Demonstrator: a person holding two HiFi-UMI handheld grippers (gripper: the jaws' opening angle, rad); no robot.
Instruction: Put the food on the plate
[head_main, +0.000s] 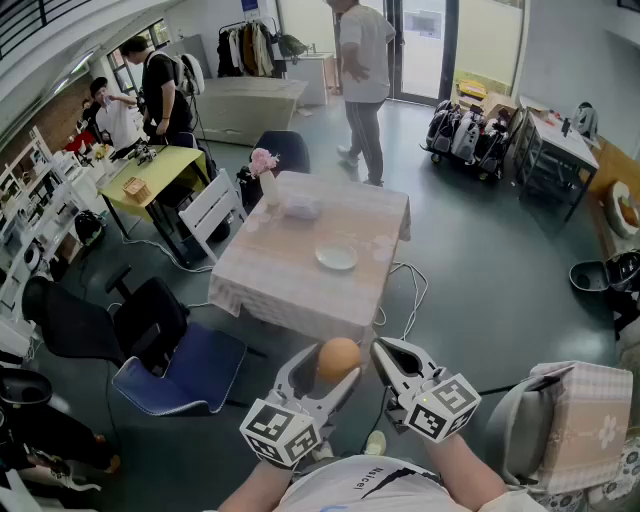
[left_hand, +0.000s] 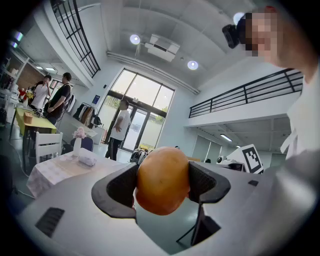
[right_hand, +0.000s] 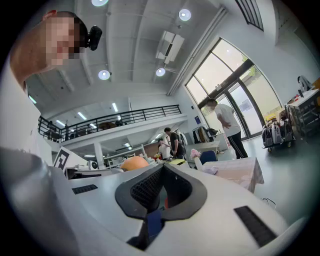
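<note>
A round orange piece of food (head_main: 338, 359) is clamped between the jaws of my left gripper (head_main: 335, 368), held up in the air close to my body. In the left gripper view the food (left_hand: 163, 179) fills the gap and both dark pads press on its sides. My right gripper (head_main: 384, 349) hangs just right of it, jaws together with nothing between them (right_hand: 162, 168). The food (right_hand: 134, 163) shows over its left edge. A white plate (head_main: 336, 258) lies on the table (head_main: 270, 290) with the pale cloth, well ahead of both grippers.
On the table's far end stand a vase of pink flowers (head_main: 266, 168) and a white bundle (head_main: 300, 207). A white chair (head_main: 212, 210) and a blue chair (head_main: 180, 365) stand at its left. A person (head_main: 363, 80) stands beyond it. A pink checked box (head_main: 575, 420) is at the near right.
</note>
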